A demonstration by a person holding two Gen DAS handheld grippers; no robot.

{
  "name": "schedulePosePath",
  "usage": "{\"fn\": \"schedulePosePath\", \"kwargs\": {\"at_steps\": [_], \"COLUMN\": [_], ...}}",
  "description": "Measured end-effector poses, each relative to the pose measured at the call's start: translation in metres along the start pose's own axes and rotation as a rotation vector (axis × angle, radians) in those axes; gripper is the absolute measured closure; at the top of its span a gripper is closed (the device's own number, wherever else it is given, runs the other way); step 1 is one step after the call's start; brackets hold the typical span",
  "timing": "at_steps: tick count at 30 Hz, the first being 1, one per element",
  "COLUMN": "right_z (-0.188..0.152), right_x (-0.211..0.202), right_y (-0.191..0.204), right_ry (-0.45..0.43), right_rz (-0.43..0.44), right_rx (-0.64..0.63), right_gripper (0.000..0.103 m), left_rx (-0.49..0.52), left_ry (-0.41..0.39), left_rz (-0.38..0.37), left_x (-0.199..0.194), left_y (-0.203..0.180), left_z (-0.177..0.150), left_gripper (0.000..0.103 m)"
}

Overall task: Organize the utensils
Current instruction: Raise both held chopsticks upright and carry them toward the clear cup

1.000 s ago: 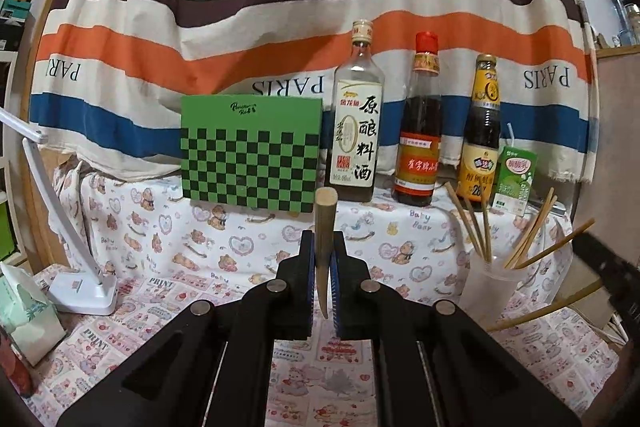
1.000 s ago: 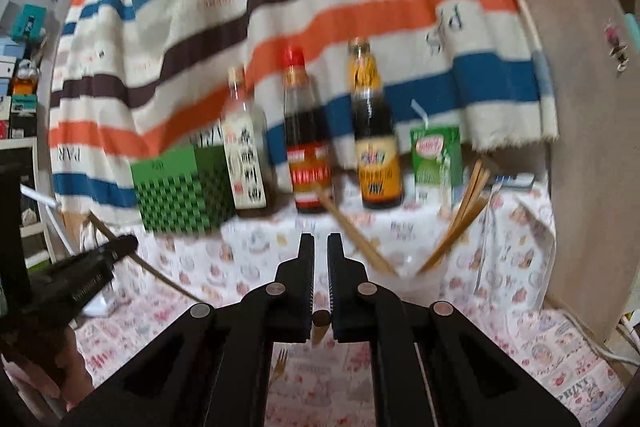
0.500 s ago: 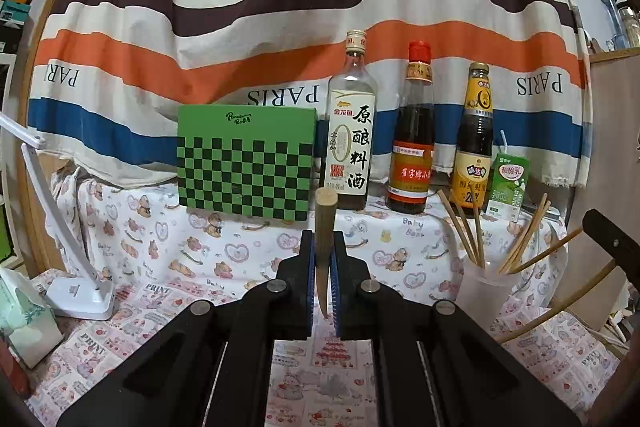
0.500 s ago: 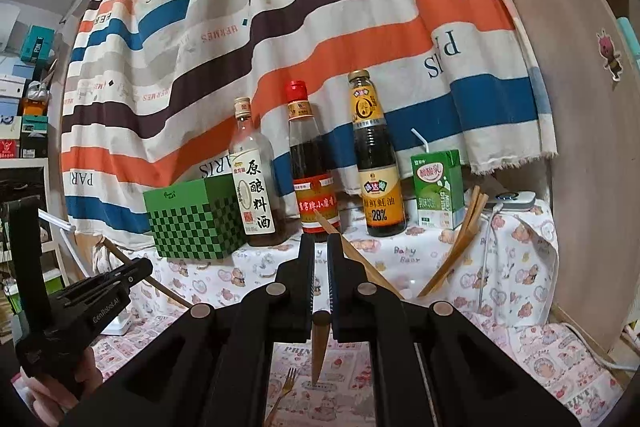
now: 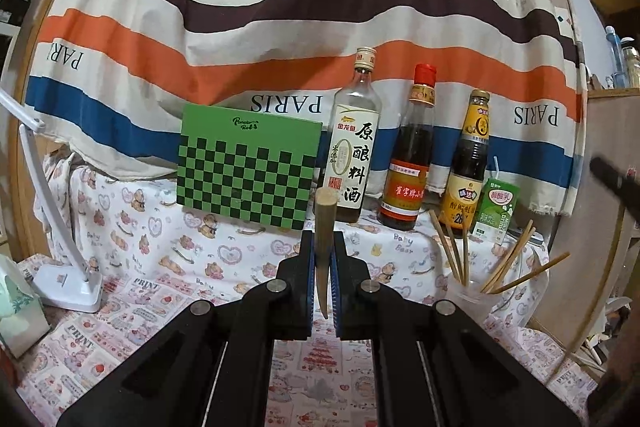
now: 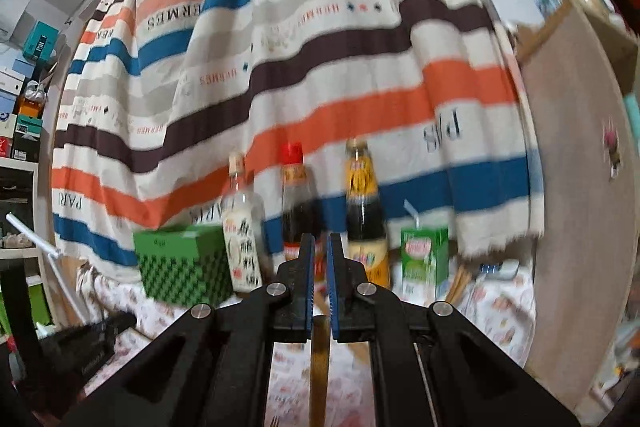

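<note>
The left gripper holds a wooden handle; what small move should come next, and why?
Probably carry the left gripper right, toward the clear cup. It is shut on the wooden handle, and the chopsticks already stand in that cup.

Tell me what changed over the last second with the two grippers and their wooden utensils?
The right gripper swung upward fast; its view is now motion-blurred and the bottles sit lower. The wooden utensil handle remains between its jaws. The left gripper drifted slightly, still clamping its round-ended wooden handle. The clear cup of chopsticks and the three sauce bottles have not moved.
</note>
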State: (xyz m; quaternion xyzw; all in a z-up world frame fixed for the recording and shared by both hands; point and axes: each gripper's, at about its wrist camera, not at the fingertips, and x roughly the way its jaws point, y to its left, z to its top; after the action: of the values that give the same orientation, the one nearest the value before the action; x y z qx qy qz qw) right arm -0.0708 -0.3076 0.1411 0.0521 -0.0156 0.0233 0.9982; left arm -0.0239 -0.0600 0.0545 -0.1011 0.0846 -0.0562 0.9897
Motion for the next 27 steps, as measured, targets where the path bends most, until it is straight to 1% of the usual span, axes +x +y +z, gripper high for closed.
{"fn": "schedulePosePath", "kwargs": {"at_steps": [5, 9, 13, 15, 17, 18, 21, 22, 25, 27], "right_z": [0.032, 0.049, 0.057, 0.057, 0.052, 0.048, 0.044, 0.040, 0.029, 0.022], "right_x": [0.013, 0.046, 0.083, 0.098, 0.104, 0.106, 0.125, 0.129, 0.138, 0.142], "right_y": [0.004, 0.004, 0.002, -0.001, -0.007, -0.009, -0.013, -0.013, -0.008, -0.005], "right_ry": [-0.070, -0.040, -0.053, -0.082, -0.171, -0.225, -0.211, -0.220, -0.257, -0.252], "right_rz": [-0.007, -0.002, -0.055, -0.092, -0.161, -0.215, -0.243, -0.257, -0.297, -0.302], "right_rx": [-0.036, -0.055, -0.114, -0.128, -0.124, -0.117, -0.119, -0.118, -0.166, -0.189], "right_gripper": [0.096, 0.096, 0.096, 0.096, 0.096, 0.096, 0.096, 0.096, 0.096, 0.096], "left_rx": [0.010, 0.022, 0.020, 0.019, 0.022, 0.022, 0.024, 0.025, 0.023, 0.014], "left_ry": [-0.002, 0.013, 0.024, 0.024, 0.022, 0.021, 0.019, 0.017, 0.018, 0.016], "left_rz": [0.010, 0.019, 0.018, 0.017, 0.017, 0.018, 0.019, 0.022, 0.023, 0.019], "left_x": [0.001, 0.006, 0.009, 0.009, 0.009, 0.009, 0.009, 0.009, 0.010, 0.010], "left_y": [-0.001, -0.001, 0.000, 0.000, 0.000, 0.000, 0.000, 0.000, 0.001, 0.003], "left_z": [-0.002, -0.004, -0.006, -0.006, -0.006, -0.006, -0.006, -0.006, -0.007, -0.006], "left_gripper": [0.097, 0.097, 0.097, 0.097, 0.097, 0.097, 0.097, 0.097, 0.097, 0.097]}}
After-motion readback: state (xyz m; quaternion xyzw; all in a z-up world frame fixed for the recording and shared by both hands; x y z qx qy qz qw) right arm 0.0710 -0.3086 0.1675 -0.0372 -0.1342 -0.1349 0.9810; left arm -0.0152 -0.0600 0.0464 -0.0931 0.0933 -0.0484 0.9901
